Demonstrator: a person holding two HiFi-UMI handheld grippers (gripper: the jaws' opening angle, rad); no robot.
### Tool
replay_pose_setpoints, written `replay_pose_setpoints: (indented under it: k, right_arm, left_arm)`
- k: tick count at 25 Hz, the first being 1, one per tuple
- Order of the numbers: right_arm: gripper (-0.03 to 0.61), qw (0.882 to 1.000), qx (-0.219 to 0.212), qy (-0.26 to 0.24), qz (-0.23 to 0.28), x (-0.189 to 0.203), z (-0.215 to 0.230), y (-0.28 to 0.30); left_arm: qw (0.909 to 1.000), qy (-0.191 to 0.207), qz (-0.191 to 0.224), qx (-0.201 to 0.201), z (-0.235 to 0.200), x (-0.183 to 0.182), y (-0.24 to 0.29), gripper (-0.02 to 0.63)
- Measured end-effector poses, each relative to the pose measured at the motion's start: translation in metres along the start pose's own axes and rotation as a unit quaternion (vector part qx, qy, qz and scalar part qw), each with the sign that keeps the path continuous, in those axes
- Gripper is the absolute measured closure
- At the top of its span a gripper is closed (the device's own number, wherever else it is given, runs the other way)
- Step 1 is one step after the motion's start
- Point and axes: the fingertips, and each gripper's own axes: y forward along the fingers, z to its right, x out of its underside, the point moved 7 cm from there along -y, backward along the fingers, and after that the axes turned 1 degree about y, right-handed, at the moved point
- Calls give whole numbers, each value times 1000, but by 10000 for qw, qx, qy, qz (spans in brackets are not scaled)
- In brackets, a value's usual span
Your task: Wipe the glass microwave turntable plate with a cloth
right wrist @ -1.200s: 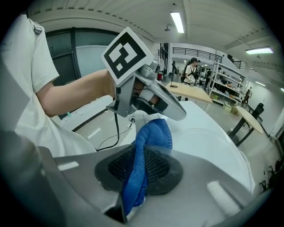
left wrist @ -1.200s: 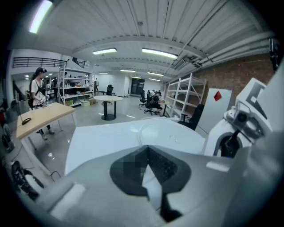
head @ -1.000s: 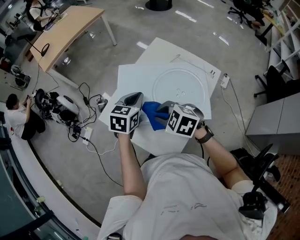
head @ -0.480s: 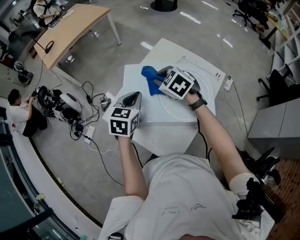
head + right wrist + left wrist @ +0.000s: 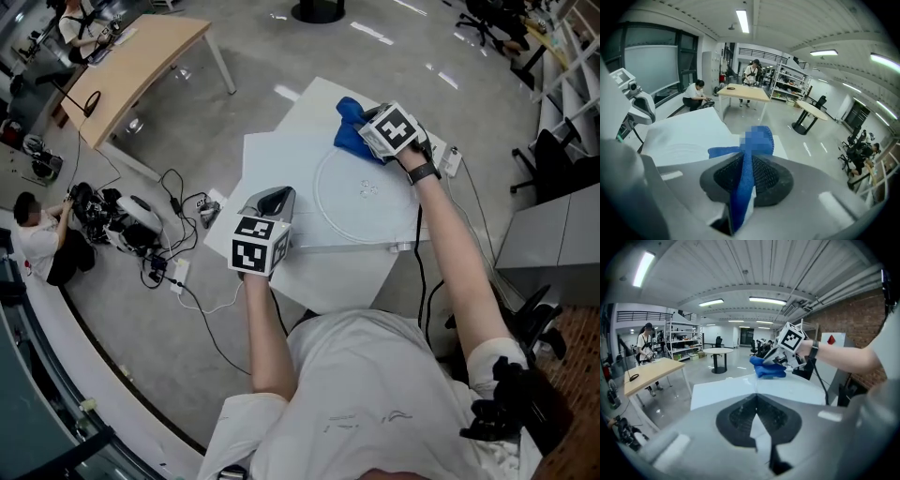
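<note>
The round glass turntable plate (image 5: 367, 204) lies flat on a white table (image 5: 281, 155). My right gripper (image 5: 368, 128) reaches over the plate's far rim and is shut on a blue cloth (image 5: 351, 125). In the right gripper view the cloth (image 5: 746, 168) is pinched between the jaws and bunches out ahead, with the plate (image 5: 677, 140) low on the left. My left gripper (image 5: 278, 196) is at the table's left side beside the plate, shut with nothing in it. The left gripper view shows its closed jaws (image 5: 757, 397), the cloth (image 5: 768, 369) and the plate (image 5: 797, 387) beyond.
A wooden desk (image 5: 141, 56) stands far left. Cables and equipment (image 5: 141, 220) lie on the floor left of the table, near a seated person (image 5: 28, 239). A power strip (image 5: 450, 161) is at the table's right corner. A grey cabinet (image 5: 553, 239) and an office chair (image 5: 525, 319) are on the right.
My right gripper has carried the blue cloth from the table's near edge across the plate to its far rim. The left gripper has stayed near the table's left side.
</note>
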Motion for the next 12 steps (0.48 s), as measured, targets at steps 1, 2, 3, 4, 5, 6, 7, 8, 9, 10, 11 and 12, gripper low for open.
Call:
replay_pose_setpoints:
  k: [1, 2, 3, 4, 5, 6, 7, 8, 9, 10, 11, 12]
  right_arm:
    - [523, 9999, 117, 95, -52, 7, 10, -5]
    - [523, 9995, 228, 191, -112, 15, 18, -11]
    - [523, 9989, 322, 277, -175, 22, 24, -17]
    - [523, 9984, 391, 349, -230, 31, 29, -24]
    - [523, 9978, 440, 403, -273, 39, 32, -30]
    - [523, 9974, 478, 442, -308, 48, 34, -35]
    - [523, 9970, 504, 468, -341, 57, 35, -41]
    - [523, 9968, 518, 487, -369, 66, 35, -46]
    - [523, 9967, 517, 496, -379, 75, 33, -52]
    - [523, 9969, 500, 490, -361, 82, 31, -58]
    - [523, 9972, 472, 475, -324, 89, 27, -65]
    - [523, 9975, 446, 469, -297, 95, 23, -71]
  left_arm:
    - [10000, 30, -7, 49, 1, -1, 2, 612]
    - [9999, 62, -14, 99, 2, -2, 4, 612]
    - [9998, 96, -21, 148, 4, -4, 6, 612]
    - [9997, 129, -28, 194, 5, -4, 8, 612]
    - [9996, 160, -35, 241, 8, -5, 10, 612]
    - [9994, 191, -41, 288, 10, -5, 13, 612]
    - [9992, 221, -49, 338, 13, -6, 16, 612]
    - [9989, 251, -61, 389, 16, -6, 20, 612]
    - [9986, 280, -79, 442, 20, -6, 23, 612]
    - [9982, 310, -103, 495, 23, -7, 26, 612]
    - [9979, 339, -132, 543, 27, -7, 28, 612]
    - [9975, 371, -163, 581, 30, -6, 31, 612]
